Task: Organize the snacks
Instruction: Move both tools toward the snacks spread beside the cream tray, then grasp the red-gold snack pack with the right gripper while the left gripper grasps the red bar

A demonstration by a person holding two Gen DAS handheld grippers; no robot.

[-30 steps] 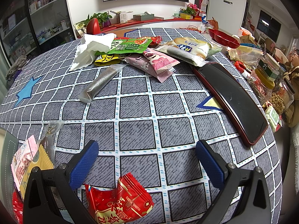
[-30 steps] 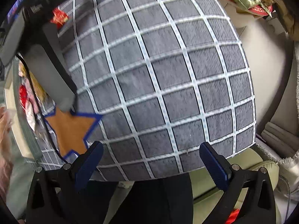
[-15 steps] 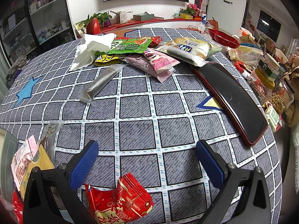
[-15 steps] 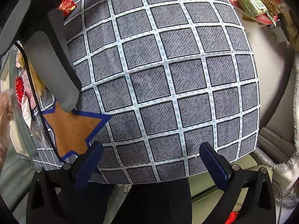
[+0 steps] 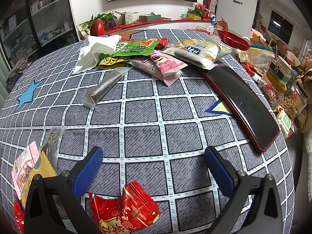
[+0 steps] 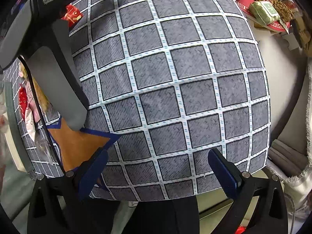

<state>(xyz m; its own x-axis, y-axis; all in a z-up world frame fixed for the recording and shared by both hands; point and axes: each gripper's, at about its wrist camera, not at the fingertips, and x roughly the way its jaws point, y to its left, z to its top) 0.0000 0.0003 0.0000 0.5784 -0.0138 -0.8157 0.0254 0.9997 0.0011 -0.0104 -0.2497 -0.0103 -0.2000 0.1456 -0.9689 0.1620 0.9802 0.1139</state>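
tablecloth [image 5: 144,109]: grey squares, white grid lines with blue dashes
star patches: blue [image 5: 27,95]; orange with blue edge [image 6: 78,144]
tray [image 5: 241,103]: black face, dark red rim
near packet [image 5: 124,210]: red, gold print
far packets: green [image 5: 134,48]; pink [image 5: 165,66]; yellow [image 5: 111,61]
gripper pads [image 5: 87,171]: blue
bowl [image 5: 233,42]: red

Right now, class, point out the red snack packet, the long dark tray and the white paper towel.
red snack packet [image 5: 124,210], left wrist view, middle of its crinkled front.
long dark tray [image 5: 241,105], left wrist view, bare glossy floor.
white paper towel [image 5: 93,52], left wrist view, crumpled middle.
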